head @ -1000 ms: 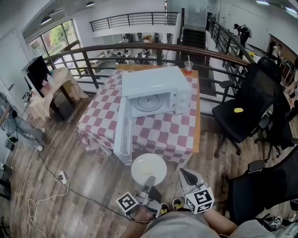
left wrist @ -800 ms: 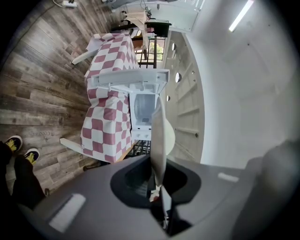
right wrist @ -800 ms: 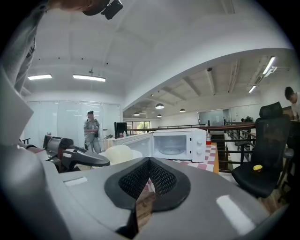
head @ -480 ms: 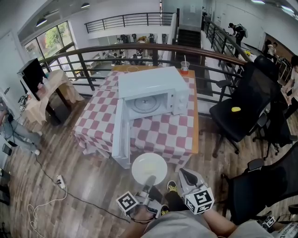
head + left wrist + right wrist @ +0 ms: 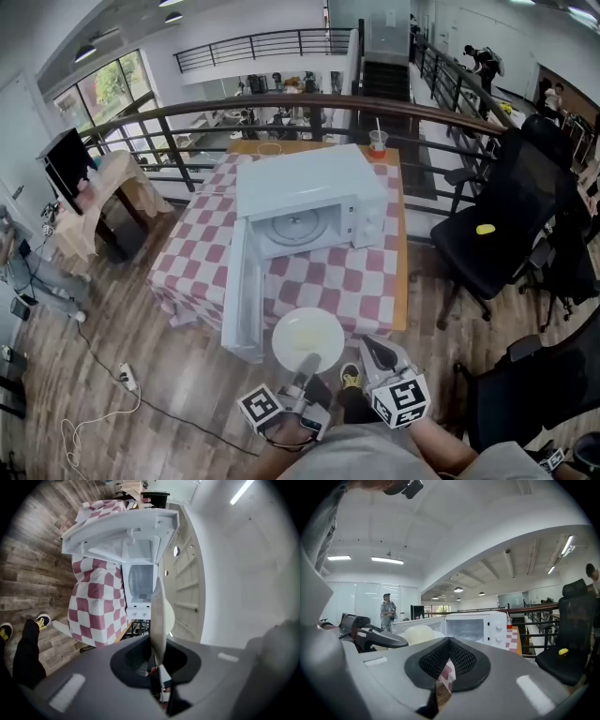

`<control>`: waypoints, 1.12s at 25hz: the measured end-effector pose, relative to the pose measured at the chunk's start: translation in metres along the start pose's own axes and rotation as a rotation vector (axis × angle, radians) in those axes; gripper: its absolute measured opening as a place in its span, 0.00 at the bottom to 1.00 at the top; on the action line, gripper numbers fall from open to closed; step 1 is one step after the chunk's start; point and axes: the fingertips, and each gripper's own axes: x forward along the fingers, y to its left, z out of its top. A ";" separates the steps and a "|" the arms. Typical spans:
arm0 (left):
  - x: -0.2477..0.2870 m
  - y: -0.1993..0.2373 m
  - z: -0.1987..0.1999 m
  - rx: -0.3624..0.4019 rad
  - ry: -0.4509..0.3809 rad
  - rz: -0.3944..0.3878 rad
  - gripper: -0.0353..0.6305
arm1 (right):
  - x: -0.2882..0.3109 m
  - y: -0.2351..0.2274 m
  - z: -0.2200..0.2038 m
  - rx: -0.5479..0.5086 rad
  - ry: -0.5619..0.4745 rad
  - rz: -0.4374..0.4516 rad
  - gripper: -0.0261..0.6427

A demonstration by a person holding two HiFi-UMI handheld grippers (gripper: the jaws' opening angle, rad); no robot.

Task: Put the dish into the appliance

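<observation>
Clamping the round white plate's near rim, your left gripper held it out toward the open white microwave.

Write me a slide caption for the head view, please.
Left gripper holds a white plate before the open microwave on a checked tablecloth.

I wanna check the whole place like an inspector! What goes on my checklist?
Surface: table under a red-and-white checked cloth.
Job's things: white microwave, door open; white dish held in front of the table, not yet inside.
Clutter: cup with straw at the table's far edge.
Grippers: left gripper shut on the dish's rim; right gripper shut, empty.
Cables: power strip and white cable on the floor.
Surroundings: wooden floor, railing, black chairs.
</observation>
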 end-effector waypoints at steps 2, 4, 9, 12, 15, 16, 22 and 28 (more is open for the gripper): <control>0.018 0.001 0.005 0.002 0.001 0.002 0.11 | 0.016 -0.012 0.000 -0.003 0.004 0.008 0.04; 0.035 0.001 0.011 0.000 -0.002 0.007 0.11 | 0.033 -0.024 0.000 0.003 0.009 0.017 0.04; 0.079 0.002 0.030 0.003 -0.013 0.024 0.11 | 0.070 -0.060 0.004 0.017 0.017 0.030 0.04; 0.106 0.005 0.042 0.004 -0.022 0.039 0.11 | 0.089 -0.083 0.004 0.029 0.021 0.027 0.04; 0.128 0.008 0.054 -0.009 -0.037 0.051 0.11 | 0.104 -0.102 0.003 0.046 0.031 0.027 0.04; 0.135 0.009 0.058 -0.014 -0.045 0.054 0.11 | 0.109 -0.108 0.003 0.048 0.034 0.028 0.04; 0.170 0.009 0.075 -0.014 -0.058 0.069 0.11 | 0.132 -0.138 0.002 0.064 0.050 0.030 0.04; 0.201 0.008 0.089 -0.019 -0.072 0.063 0.11 | 0.157 -0.154 0.004 0.064 0.061 0.055 0.04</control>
